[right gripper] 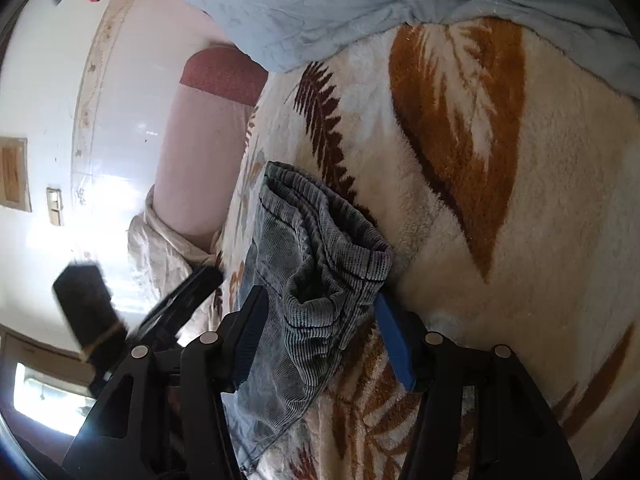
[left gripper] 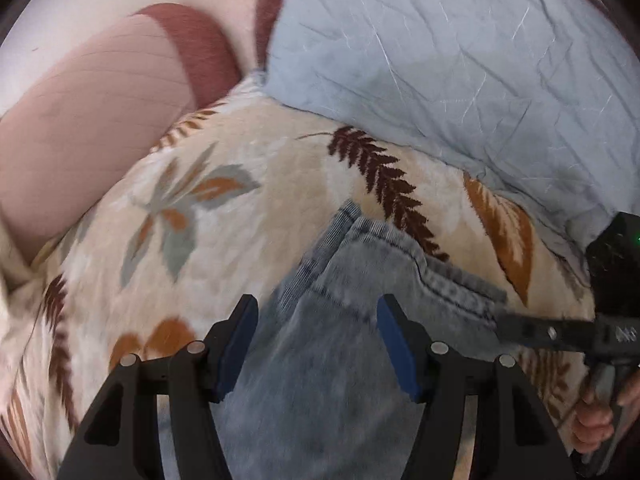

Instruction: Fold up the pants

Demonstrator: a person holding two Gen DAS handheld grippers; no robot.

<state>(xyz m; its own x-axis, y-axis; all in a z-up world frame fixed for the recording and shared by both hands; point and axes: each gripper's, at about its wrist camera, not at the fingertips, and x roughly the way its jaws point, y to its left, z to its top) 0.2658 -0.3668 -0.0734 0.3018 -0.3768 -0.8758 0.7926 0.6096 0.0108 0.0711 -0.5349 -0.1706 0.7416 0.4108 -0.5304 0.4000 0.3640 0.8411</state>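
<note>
I am working on a bed under a leaf-patterned blanket (left gripper: 248,208), with a rumpled blue sheet (left gripper: 460,52) piled at its far side. The pants (left gripper: 340,340), pale washed denim, lie on that blanket straight in front of me, a seamed edge pointing away.

I judge the fold is only starting: both tongs are at the cloth and neither has hold of it. My left tongs (left gripper: 318,344) stand wide above the flat denim, blue pads apart, nothing between them. My right tongs (right gripper: 320,340) are also spread wide, straddling a bunched, ribbed end of the pants without pinching it. Next, I think, each must drop, close on an edge, and carry it over together so the layers land square; the bunching should be pulled flat first.

The left view shows the denim smooth and my right tongs coming in from the side with my hand (left gripper: 596,424) on the handle. Only the right view shows the crumpled, standing folds, plus the pink headboard (right gripper: 192,168) and wall (right gripper: 52,80).
</note>
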